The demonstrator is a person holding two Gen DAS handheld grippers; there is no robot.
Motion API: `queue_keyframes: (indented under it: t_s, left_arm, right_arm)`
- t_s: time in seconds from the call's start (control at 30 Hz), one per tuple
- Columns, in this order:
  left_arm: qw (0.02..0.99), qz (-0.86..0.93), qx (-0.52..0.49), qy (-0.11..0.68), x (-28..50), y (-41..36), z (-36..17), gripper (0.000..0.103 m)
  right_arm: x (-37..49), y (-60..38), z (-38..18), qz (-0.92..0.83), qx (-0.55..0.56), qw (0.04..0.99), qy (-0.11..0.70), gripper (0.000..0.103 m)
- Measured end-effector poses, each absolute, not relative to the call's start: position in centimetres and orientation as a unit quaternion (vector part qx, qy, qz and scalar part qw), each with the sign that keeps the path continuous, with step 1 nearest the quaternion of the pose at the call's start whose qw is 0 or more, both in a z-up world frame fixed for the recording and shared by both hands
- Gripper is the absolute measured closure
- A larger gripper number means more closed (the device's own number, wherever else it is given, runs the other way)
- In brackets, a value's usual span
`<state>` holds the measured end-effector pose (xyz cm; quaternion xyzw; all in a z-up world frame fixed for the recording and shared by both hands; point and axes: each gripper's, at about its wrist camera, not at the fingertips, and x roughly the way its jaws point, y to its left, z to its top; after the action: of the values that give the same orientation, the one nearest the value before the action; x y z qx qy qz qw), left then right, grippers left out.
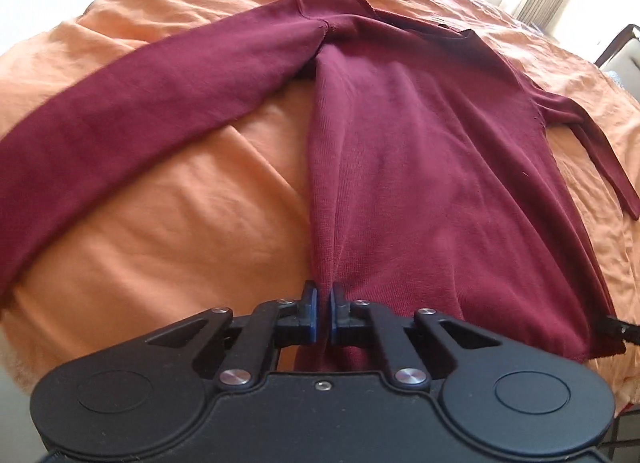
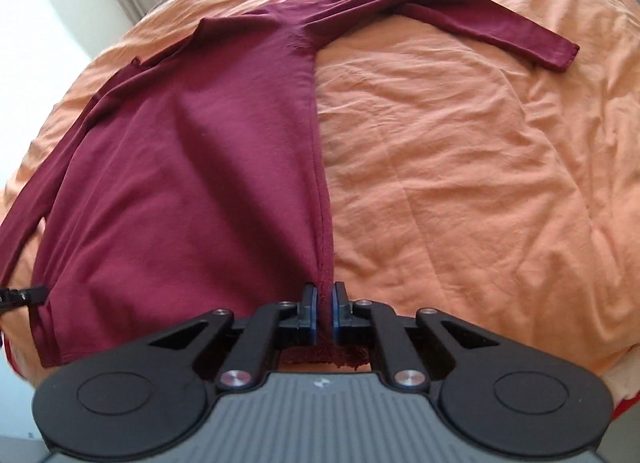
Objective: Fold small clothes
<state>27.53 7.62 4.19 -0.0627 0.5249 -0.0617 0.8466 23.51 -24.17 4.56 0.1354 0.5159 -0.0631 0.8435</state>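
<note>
Maroon sweater (image 1: 420,167) flat on orange bedsheet (image 1: 180,203), hem corners pinched in left hand-held gripper (image 1: 323,305) and right hand-held gripper (image 2: 324,305)

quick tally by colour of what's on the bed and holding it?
Maroon: 1, the long-sleeved sweater, spread flat.
Orange: 1, the bedspread under it.
Black with blue pads: 2, the left tool and the right tool, each shut on a bottom corner of the sweater's hem.
Total: 4
</note>
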Motion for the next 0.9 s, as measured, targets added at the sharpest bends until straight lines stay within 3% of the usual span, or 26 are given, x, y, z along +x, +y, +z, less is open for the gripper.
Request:
queue_keyframes:
  t_s: [0.43,0.5,0.57,0.63,0.7,0.77,0.83,0.9]
  left_arm:
    - [0.810,-0.041,-0.044,0.583,25.7,8.2,6.0,0.094]
    - [0.803,-0.024,-0.057,0.593,26.3,8.0,6.2,0.077]
    - [0.801,-0.007,-0.062,0.595,26.5,7.6,6.7,0.066]
    - [0.804,-0.002,-0.059,0.591,26.9,6.8,7.4,0.060]
    - [0.808,0.013,-0.057,0.586,27.4,5.5,8.2,0.036]
    - [0.816,0.026,-0.061,0.575,28.3,4.1,9.0,0.027]
    - [0.822,0.020,-0.068,0.564,29.6,2.2,9.6,0.020]
    - [0.832,0.017,-0.074,0.550,31.1,0.1,10.0,0.006]
  right_arm:
    - [21.5,-24.5,4.1,-0.050,0.151,0.807,0.568,0.094]
    - [21.8,-25.5,3.7,-0.048,0.170,0.807,0.564,0.084]
    - [22.1,-26.8,3.9,-0.044,0.191,0.809,0.554,0.060]
    - [22.7,-28.3,4.3,-0.049,0.200,0.816,0.540,0.051]
    - [23.4,-30.1,5.0,-0.058,0.205,0.826,0.521,0.040]
    - [24.4,-32.4,5.7,-0.075,0.217,0.834,0.502,0.024]
    - [25.4,-35.1,6.4,-0.099,0.225,0.842,0.480,0.016]
    - [26.4,-38.2,6.8,-0.133,0.232,0.847,0.460,0.014]
